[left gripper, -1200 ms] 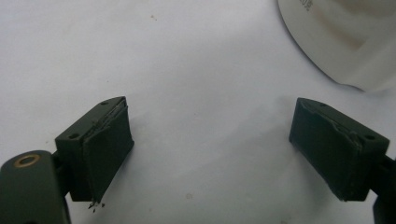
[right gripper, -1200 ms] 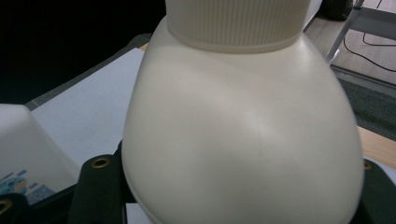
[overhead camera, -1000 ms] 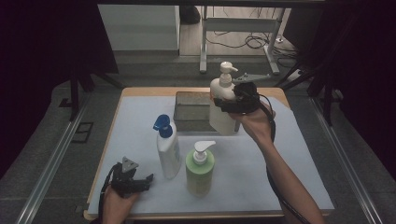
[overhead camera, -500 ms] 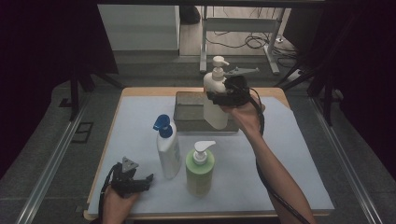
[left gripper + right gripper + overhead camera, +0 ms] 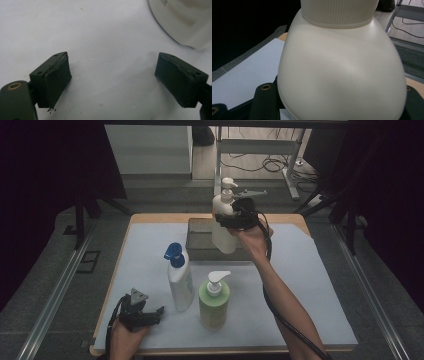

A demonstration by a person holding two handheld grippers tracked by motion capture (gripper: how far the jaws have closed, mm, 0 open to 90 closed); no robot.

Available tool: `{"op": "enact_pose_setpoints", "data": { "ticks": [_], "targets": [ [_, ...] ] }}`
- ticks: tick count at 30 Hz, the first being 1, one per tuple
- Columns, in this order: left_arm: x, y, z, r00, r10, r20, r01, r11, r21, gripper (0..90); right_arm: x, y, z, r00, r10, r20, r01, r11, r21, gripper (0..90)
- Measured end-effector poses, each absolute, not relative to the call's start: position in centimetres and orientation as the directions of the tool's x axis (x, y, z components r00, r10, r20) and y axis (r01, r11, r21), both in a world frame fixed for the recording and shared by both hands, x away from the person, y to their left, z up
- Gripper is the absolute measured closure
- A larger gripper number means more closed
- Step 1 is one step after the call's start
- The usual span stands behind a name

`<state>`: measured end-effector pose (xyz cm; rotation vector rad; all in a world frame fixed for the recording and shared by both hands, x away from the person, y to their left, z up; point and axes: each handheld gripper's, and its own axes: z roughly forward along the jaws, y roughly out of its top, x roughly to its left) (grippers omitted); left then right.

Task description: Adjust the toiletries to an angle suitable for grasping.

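Note:
A cream pump bottle (image 5: 223, 239) is held upright by its upper body in my right gripper (image 5: 229, 223), which is shut on it. The bottle's lower half overlaps the dark mesh basket (image 5: 200, 245) at the back of the mat; whether it touches the basket floor I cannot tell. In the right gripper view the bottle's shoulder (image 5: 342, 70) bulges between the jaws. My left gripper (image 5: 152, 315) rests on the mat at the front left, open with nothing between its pads (image 5: 56, 80).
A white bottle with a blue cap (image 5: 180, 282) and a green pump bottle (image 5: 214, 302) stand side by side in front of the basket. The white bottle's base (image 5: 185, 22) lies just ahead of my left gripper. A pale mat (image 5: 310, 285) covers the table.
My right hand has carried the cream bottle leftward and slightly down, from the basket's right end to over its middle. The left gripper has stayed still.

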<state>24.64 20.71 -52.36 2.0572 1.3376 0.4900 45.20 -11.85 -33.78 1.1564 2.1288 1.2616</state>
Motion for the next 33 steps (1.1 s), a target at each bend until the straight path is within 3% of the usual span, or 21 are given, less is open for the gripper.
{"op": "enact_pose_setpoints", "data": {
  "ticks": [33],
  "targets": [
    [24.6,20.7,-52.4,0.417,0.909,-0.029,0.675,-0.288,0.679,12.5,49.1,-8.2,-35.3,-0.545,0.838,0.02,0.436,0.263,0.861,37.2]
  ]
}}
